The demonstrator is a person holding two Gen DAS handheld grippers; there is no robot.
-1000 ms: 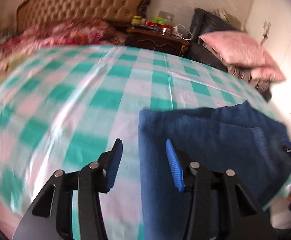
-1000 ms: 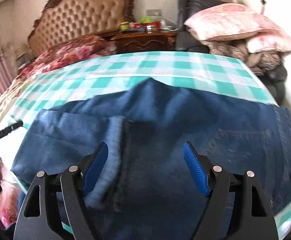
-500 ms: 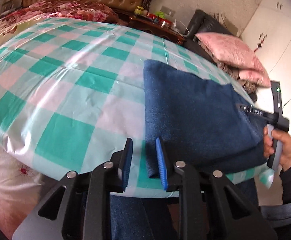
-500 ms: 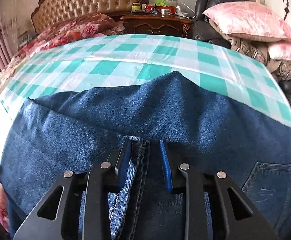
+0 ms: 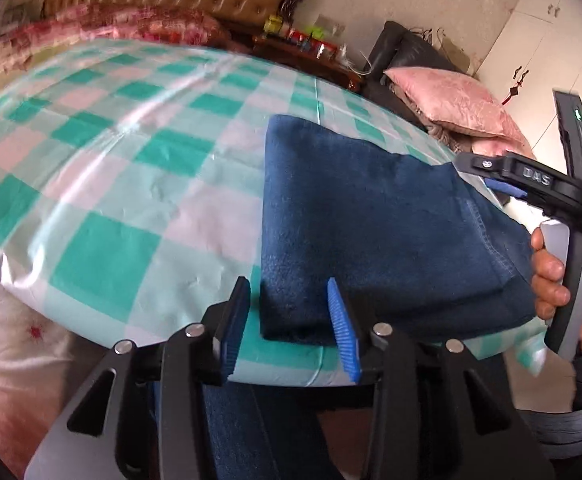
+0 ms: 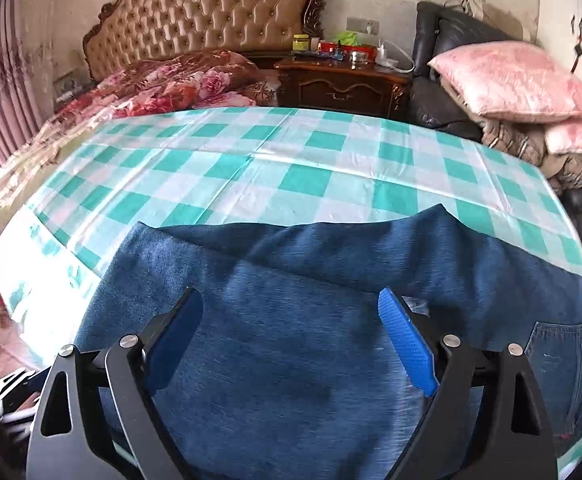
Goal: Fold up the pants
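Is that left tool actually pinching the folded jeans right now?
Apart. In the left wrist view the left tool is opening around the jeans' near corner, with green checked cloth visible between its left pad and the denim.

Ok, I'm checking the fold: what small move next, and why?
Probably lift both claws clear. The jeans lie folded on the checked cloth; the left claw and right claw are opening, gripping nothing.

Pants matt blue denim; tablecloth glossy plastic; headboard tufted leather
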